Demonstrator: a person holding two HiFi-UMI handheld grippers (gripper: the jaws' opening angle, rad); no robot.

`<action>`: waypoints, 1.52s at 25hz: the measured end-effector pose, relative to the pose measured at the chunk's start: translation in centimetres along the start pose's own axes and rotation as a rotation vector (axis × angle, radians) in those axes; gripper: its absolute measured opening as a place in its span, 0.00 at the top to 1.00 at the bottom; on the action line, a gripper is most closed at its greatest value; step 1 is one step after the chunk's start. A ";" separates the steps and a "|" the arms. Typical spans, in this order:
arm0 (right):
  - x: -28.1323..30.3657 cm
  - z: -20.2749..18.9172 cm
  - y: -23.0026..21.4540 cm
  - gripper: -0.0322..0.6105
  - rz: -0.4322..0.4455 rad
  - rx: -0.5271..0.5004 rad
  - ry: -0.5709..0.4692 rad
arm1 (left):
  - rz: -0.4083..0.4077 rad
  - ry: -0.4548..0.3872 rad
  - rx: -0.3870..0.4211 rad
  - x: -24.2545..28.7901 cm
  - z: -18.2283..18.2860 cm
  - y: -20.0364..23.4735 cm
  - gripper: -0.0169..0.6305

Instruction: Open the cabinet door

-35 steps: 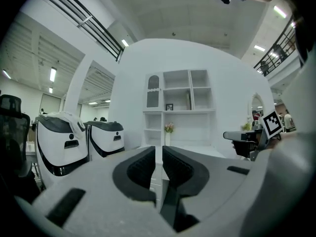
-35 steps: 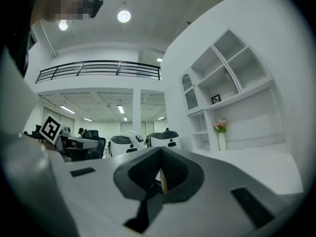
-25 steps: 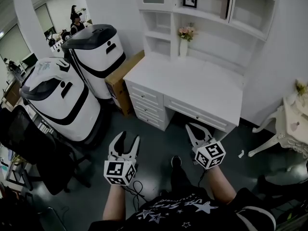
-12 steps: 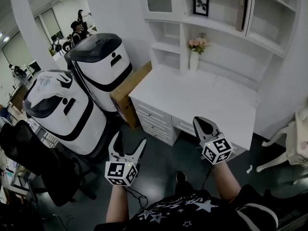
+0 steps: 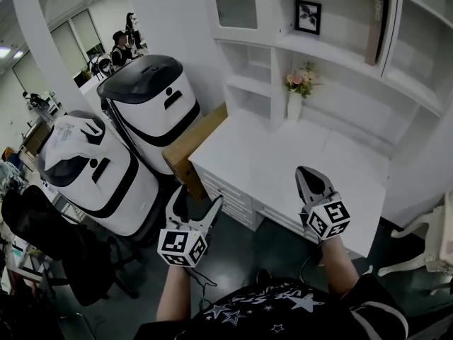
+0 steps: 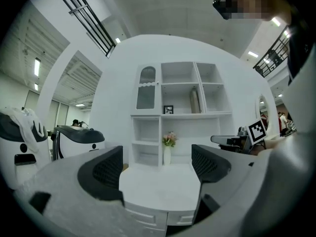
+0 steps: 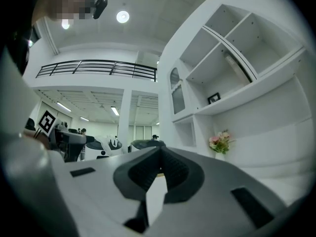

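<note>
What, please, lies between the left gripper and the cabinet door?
In the left gripper view, only the bare desktop and open cubbies separate the left gripper from the cabinet door.

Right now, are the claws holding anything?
Nothing. The left gripper has just been opening, empty; the right gripper is shut on nothing.

White desk (image 5: 283, 163) carries a flower vase (image 5: 294, 107); shelf (image 5: 340, 49) above, a picture frame (image 5: 308, 16).

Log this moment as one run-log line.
stage: before contact | left gripper: jaws just opened, nothing between | right gripper: shut, empty | glass cabinet door: closed, untouched
</note>
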State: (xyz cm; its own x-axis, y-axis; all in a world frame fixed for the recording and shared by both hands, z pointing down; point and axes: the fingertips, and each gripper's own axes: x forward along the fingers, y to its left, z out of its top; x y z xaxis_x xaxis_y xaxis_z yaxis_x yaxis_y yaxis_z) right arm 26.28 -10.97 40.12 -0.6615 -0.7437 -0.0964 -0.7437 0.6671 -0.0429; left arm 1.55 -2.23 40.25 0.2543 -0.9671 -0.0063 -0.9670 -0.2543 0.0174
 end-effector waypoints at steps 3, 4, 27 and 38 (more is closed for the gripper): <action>1.3 0.0 -2.5 0.94 0.008 0.003 -0.013 | 0.005 -0.006 0.013 3.0 0.4 -0.3 0.30; 1.6 0.0 -3.4 0.94 0.007 0.006 -0.018 | 0.003 -0.009 0.018 4.0 0.5 -0.6 0.30; 5.3 3.3 -12.4 0.94 -0.130 -0.064 -0.082 | -0.238 -0.157 0.080 20.6 7.9 -2.5 0.30; 12.5 12.6 -17.2 0.94 -0.261 -0.186 -0.204 | -0.373 -0.332 0.124 32.4 17.4 0.6 0.30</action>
State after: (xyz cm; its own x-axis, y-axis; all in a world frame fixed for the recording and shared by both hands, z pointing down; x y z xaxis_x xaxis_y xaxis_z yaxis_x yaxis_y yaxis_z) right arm 32.00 -31.22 27.12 -0.4286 -0.8511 -0.3032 -0.9019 0.4231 0.0871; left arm 8.84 -33.68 22.63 0.5823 -0.7528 -0.3071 -0.8116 -0.5603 -0.1653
